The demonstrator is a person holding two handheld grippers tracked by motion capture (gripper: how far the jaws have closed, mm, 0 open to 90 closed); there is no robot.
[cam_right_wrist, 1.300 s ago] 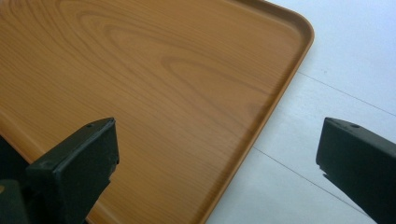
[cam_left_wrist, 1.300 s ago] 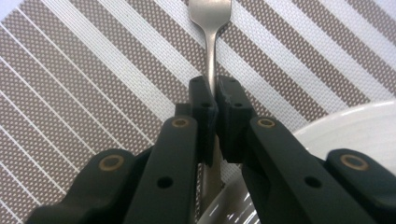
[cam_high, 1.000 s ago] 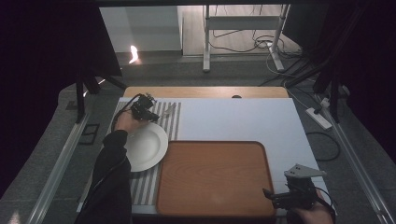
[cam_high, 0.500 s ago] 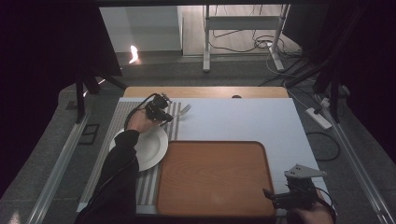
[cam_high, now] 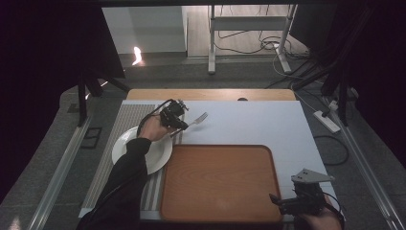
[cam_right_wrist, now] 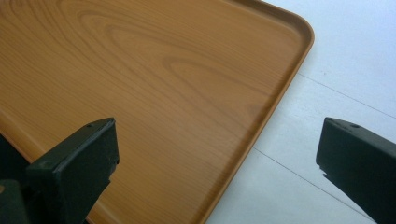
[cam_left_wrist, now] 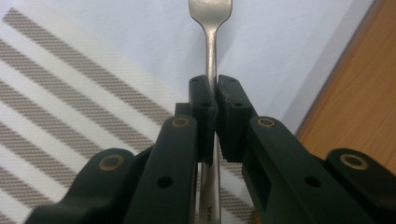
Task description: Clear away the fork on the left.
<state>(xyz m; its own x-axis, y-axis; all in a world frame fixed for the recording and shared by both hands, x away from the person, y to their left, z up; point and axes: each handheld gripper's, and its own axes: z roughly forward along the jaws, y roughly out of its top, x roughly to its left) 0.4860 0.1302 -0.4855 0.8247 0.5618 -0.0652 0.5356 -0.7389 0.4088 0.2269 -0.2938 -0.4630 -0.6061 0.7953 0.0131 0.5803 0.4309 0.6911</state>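
A silver fork (cam_high: 197,119) (cam_left_wrist: 211,28) is clamped by its handle in my left gripper (cam_high: 178,125) (cam_left_wrist: 216,100), held above the far edge of the striped placemat (cam_high: 125,125), tines pointing right over the white table. A white plate (cam_high: 151,149) lies on the placemat under the left forearm. The wooden tray (cam_high: 220,182) (cam_right_wrist: 154,84) lies in the middle, nothing on it. My right gripper (cam_high: 287,203) (cam_right_wrist: 219,154) rests open at the tray's near right corner, its jaws straddling the tray rim.
The white tabletop (cam_high: 249,124) stretches behind and right of the tray. A wooden strip (cam_high: 210,94) runs along the table's far edge. A power strip (cam_high: 327,121) and cables lie on the floor to the right.
My left gripper has lifted the fork and carried it rightward from the plate's far side to the placemat's right edge. The right gripper has stayed put.
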